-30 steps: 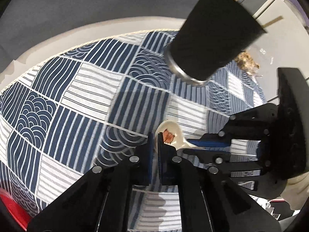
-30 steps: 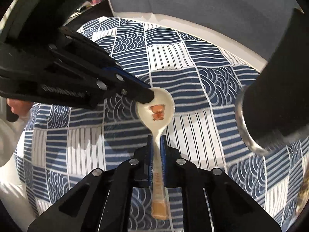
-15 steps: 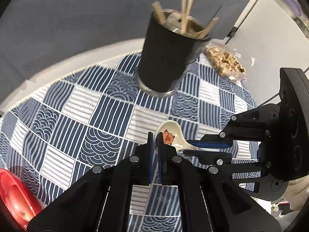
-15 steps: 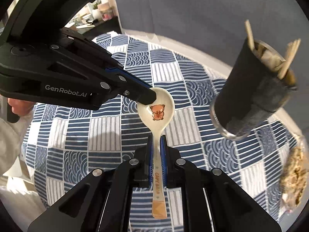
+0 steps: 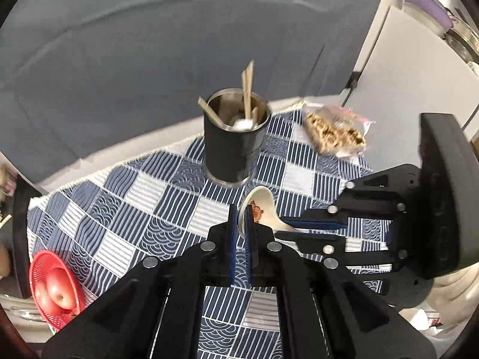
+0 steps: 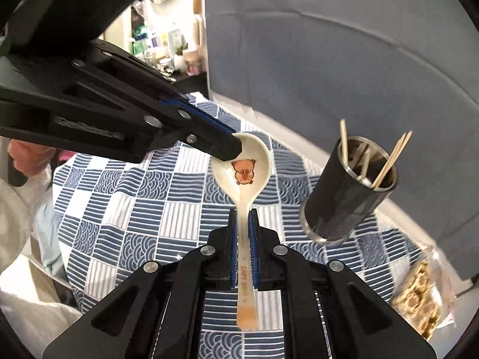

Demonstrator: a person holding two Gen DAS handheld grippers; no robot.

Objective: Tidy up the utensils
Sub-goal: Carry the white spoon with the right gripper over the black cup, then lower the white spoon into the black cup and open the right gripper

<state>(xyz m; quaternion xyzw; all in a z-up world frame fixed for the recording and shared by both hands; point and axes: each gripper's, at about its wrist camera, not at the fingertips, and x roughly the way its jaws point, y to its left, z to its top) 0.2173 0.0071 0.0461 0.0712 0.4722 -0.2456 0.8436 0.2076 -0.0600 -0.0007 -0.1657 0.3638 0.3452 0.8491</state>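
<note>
In the left wrist view, a red basket [image 5: 54,287] with apples is lying at the lower left on the checked cloth [image 5: 155,209] covering the worktop. The left gripper [image 5: 242,224] is pinching the rim of the white spoon [image 5: 263,206] bowl at the centre. The right gripper [image 6: 242,230] is clamping the spoon's handle. The black utensil cup [image 5: 232,146] is standing above centre, and a snack bag [image 5: 332,133] is lying at the upper right.

Cream soup spoon [image 6: 244,176] with bear print, centre frame, bowl facing up, held off the cloth. Dark metal-rimmed cup [image 6: 348,191] at right holds wooden chopsticks [image 6: 392,157], upright.
</note>
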